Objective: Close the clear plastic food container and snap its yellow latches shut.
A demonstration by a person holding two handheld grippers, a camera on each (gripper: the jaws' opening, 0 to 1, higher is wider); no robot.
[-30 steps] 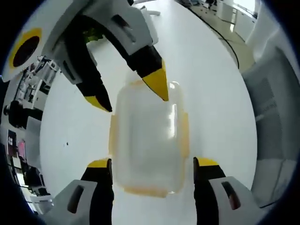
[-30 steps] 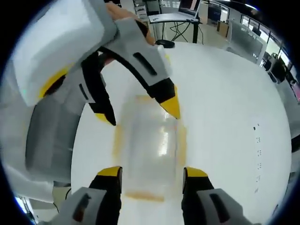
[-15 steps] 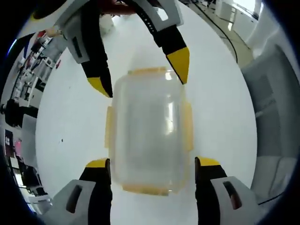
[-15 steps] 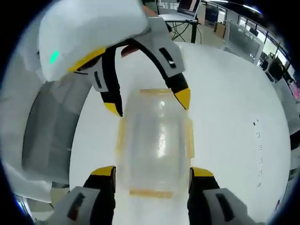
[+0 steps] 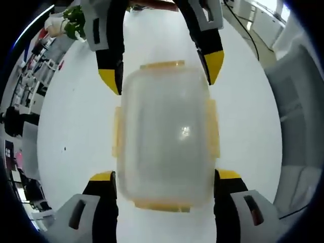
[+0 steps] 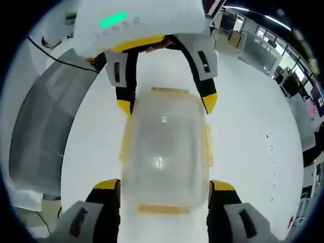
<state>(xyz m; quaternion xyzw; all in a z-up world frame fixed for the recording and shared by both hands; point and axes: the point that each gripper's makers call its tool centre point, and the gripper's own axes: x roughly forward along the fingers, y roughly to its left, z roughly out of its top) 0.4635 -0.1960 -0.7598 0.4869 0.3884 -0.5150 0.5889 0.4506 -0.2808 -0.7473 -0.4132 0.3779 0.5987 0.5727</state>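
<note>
The clear plastic container [image 5: 164,134] lies on the white table [image 5: 71,126] with its lid on top. Yellow latches [image 5: 213,126] stick out flat along its sides and ends. My left gripper [image 5: 164,177] is open, one jaw on each side of the container's near end. The right gripper [image 5: 162,73] comes in from the opposite end, also open, its yellow fingertips [image 5: 213,66] beside the far corners. In the right gripper view the container [image 6: 164,147] sits between my right gripper [image 6: 164,185] and the left gripper [image 6: 166,105], which face each other. Whether any jaw touches the container, I cannot tell.
A grey panel [image 5: 298,126] stands past the table's edge, seen also as a grey panel [image 6: 40,116] in the right gripper view. A green plant [image 5: 76,15] and a black cable [image 5: 243,30] lie at the table's far side. Office desks [image 6: 263,45] are beyond.
Both grippers have closed in on the container from opposite ends and lined up with it. The right gripper's tips went from over the lid to beside the far corners.
</note>
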